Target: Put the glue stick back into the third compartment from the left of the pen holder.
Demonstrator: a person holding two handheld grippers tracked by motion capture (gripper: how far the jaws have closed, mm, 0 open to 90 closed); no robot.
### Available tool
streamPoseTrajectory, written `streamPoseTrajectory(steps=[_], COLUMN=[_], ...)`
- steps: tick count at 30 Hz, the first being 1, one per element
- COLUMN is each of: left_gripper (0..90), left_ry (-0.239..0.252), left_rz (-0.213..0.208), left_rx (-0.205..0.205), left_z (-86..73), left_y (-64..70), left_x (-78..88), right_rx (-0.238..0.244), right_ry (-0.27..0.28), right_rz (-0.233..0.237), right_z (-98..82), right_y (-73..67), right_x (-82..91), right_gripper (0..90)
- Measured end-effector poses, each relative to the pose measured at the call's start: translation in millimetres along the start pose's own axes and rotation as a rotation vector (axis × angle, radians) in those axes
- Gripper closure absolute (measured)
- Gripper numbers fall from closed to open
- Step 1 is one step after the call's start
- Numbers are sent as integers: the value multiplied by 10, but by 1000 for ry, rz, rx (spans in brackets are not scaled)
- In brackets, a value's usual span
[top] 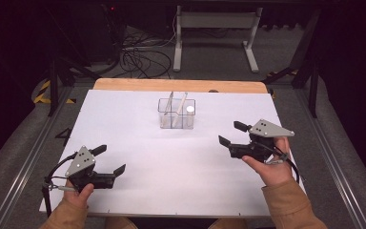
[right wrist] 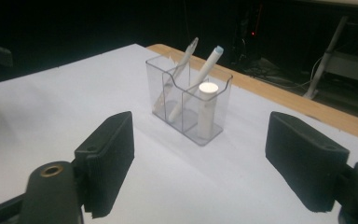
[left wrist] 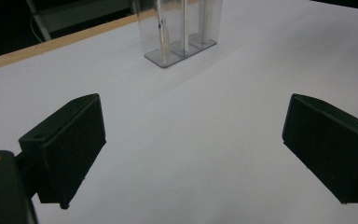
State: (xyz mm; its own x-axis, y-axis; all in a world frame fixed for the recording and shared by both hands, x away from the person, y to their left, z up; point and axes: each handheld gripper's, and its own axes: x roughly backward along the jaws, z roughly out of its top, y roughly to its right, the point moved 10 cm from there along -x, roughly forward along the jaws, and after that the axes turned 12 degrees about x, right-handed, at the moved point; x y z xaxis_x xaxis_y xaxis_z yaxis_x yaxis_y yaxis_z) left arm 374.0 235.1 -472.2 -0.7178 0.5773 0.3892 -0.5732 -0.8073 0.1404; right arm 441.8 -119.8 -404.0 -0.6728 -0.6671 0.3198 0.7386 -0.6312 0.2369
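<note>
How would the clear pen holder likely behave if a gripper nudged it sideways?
The clear pen holder looks like thin plastic, so probably light and apt to slide on the smooth white table. Tall and narrow, with leaning pens, it might tip.

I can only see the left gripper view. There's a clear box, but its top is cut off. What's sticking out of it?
Observer: A thin pen and a blue-tipped pen lean out over the rim of the box.
Operator: Is anything else in there?
Observer: Yes, a white tube stands upright in an end compartment.
Operator: Is the other gripper holding something?
Observer: No. The right gripper is open, with nothing between its jaws.
</note>
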Motion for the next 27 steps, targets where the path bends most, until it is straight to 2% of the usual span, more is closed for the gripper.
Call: streamPoseTrajectory(steps=[13, 22, 27], left_gripper=[67, 67, 66], left_ry=[6, 5, 6], left_rz=[-3, -1, -2], left_rx=[3, -3, -4], left_z=[8, 7, 8], left_y=[12, 18, 21], left_x=[8, 5, 7], right_rx=[-11, -23, -22], right_ry=[-29, -76, -99], right_rz=[29, 44, 54], right_z=[-429, -742, -849], right_y=[-109, -218, -275], right_x=[68, 65, 69], right_gripper=[259, 273, 274])
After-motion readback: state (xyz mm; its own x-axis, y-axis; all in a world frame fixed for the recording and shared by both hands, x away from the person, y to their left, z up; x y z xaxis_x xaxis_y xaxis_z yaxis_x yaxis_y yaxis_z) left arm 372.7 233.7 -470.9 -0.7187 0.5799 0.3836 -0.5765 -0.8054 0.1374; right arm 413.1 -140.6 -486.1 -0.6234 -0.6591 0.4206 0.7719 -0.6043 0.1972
